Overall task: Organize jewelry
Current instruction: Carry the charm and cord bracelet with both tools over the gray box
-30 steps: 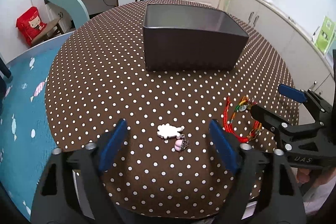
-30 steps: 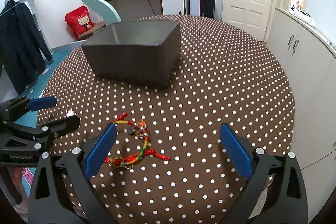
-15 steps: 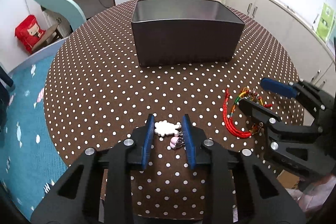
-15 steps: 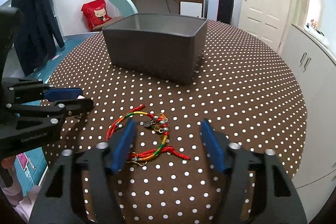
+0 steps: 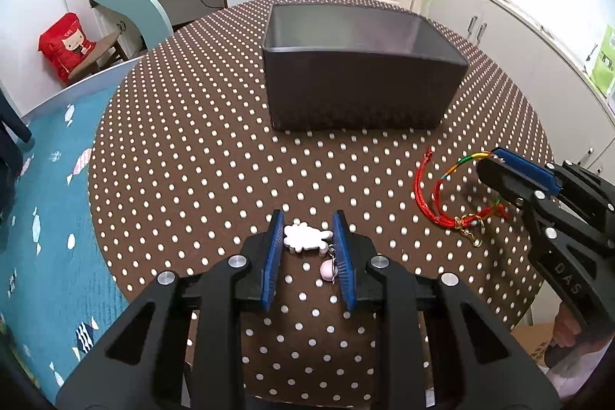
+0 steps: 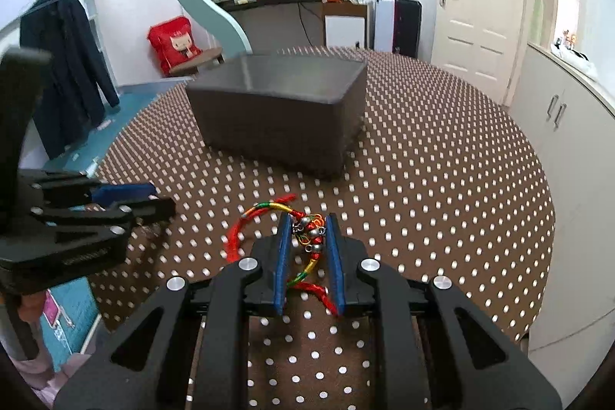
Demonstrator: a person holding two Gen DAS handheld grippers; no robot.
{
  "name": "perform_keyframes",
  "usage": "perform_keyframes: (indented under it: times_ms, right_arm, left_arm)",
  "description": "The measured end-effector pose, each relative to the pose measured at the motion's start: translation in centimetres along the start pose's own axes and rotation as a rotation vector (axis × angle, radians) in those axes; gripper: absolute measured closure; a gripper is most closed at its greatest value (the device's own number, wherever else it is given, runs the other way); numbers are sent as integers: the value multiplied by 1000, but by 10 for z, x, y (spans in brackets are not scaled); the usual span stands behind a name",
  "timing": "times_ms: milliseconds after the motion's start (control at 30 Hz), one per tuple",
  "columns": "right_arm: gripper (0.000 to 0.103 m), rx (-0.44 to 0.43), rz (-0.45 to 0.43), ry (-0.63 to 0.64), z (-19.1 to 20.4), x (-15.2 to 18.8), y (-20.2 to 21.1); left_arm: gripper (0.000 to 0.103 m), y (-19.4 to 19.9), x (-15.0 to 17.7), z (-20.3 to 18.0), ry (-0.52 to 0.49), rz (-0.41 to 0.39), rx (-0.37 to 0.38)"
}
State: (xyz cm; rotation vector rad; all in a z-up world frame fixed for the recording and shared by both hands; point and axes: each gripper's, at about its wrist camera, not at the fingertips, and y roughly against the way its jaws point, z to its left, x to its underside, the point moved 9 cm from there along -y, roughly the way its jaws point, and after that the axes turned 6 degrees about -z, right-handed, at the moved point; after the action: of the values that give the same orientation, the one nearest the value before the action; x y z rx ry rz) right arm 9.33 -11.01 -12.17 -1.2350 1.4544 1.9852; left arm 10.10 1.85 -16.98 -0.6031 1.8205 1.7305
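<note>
Red cord bracelet (image 6: 307,237) near the tabletop's front edge, right gripper (image 6: 309,221) pinching it; left gripper (image 5: 307,235) clamps the white charm (image 5: 305,238). Grip looks shallow-ish, dangling cord could snag on the grey box (image 5: 357,72).

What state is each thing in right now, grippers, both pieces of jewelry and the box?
left gripper: shut on the white charm, at table level.
white charm: pinched between the blue pads, pink bead dangling beside it.
right gripper: shut on the beaded part of the red bracelet.
red bracelet: gripped, its cord trailing over the tablecloth.
dark box: open-topped, upright; inside not visible.
</note>
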Motion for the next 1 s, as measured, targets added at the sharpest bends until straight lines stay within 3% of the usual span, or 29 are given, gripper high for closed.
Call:
perform_keyframes:
  times_ms: [533,1000]
  right_arm:
    - [86,18,-50,-15,-11,-50,-2]
    - [86,56,-161,34,-9,-132,0]
  left_arm:
    - [77,9,-49,-6,-23,-35,-14]
    - [77,19,-134,-12,-15,-151,64]
